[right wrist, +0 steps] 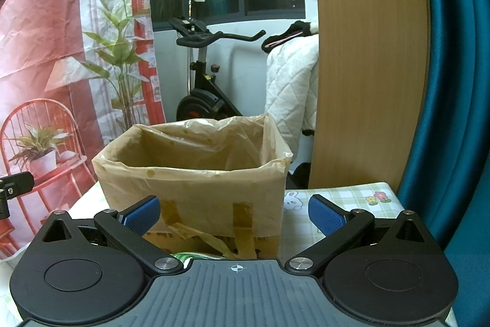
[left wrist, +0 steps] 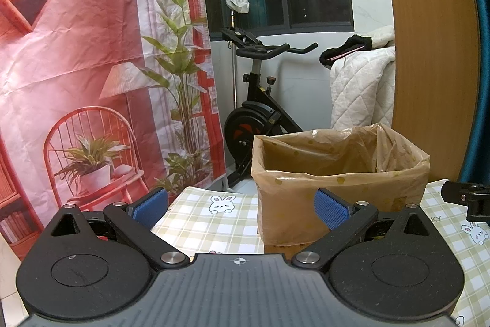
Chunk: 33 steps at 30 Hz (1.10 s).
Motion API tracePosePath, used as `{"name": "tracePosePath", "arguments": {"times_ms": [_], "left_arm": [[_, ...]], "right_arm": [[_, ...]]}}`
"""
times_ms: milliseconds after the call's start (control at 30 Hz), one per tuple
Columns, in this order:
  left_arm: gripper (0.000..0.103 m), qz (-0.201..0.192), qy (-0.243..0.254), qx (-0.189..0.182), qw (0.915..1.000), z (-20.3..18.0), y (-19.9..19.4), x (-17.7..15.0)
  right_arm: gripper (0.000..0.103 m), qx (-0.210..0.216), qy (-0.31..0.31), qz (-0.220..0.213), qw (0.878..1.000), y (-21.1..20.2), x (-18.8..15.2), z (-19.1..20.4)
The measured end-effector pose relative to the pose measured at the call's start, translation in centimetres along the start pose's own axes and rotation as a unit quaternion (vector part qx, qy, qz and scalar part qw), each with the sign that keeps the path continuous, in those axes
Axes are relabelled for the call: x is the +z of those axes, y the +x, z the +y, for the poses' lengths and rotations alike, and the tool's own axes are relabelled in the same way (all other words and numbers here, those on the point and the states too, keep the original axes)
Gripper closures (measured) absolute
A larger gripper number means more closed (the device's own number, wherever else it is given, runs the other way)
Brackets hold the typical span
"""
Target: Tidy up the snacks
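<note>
A cardboard box lined with a tan plastic bag (left wrist: 340,183) (right wrist: 193,183) stands on the checked bunny tablecloth (left wrist: 208,222) (right wrist: 346,204). Its inside looks bare from here. My left gripper (left wrist: 242,209) is open, held just in front of the box's left half, with nothing between its blue pads (left wrist: 332,209). My right gripper (right wrist: 234,216) is also open and faces the box's front wall. A sliver of a green and white snack packet (right wrist: 196,257) peeks out right under the right gripper's body. The rest of it is hidden.
Part of the other gripper shows at the frame edge (left wrist: 468,198) (right wrist: 12,189). Behind the table hang a red printed backdrop (left wrist: 76,66), an exercise bike (left wrist: 257,112), a white quilt (left wrist: 361,88) and a wooden panel (right wrist: 367,57). The table ends just behind the box.
</note>
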<state>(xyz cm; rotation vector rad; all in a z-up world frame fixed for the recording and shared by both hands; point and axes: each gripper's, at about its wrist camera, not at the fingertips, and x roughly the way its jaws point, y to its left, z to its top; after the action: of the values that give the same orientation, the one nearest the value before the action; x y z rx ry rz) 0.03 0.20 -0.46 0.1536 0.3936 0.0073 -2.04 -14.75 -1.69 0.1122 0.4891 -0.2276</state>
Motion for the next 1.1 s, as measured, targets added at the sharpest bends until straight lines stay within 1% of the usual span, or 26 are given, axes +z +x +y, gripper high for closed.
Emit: {"name": "tracePosePath", "arguments": {"times_ms": [633,867,1000,1100], "left_arm": [[0.001,0.001,0.0,0.0,1.0,0.1,0.0,0.0],[0.001,0.005,-0.001,0.004,1.0,0.3,0.1,0.0],[0.001,0.006,-0.015,-0.011,0.9998,0.7,0.3,-0.2],[0.001,-0.002,-0.029,-0.023,0.9993,1.3,0.4,-0.6]], "right_arm": [[0.0,0.0,0.0,0.002,1.0,0.0,0.0,0.1],[0.0,0.002,-0.002,0.004,1.0,0.3,-0.7,-0.3],[0.0,0.005,-0.002,0.003,1.0,0.3,-0.8,-0.2],[0.0,0.017,-0.003,-0.001,1.0,0.2,-0.7,0.0]]}}
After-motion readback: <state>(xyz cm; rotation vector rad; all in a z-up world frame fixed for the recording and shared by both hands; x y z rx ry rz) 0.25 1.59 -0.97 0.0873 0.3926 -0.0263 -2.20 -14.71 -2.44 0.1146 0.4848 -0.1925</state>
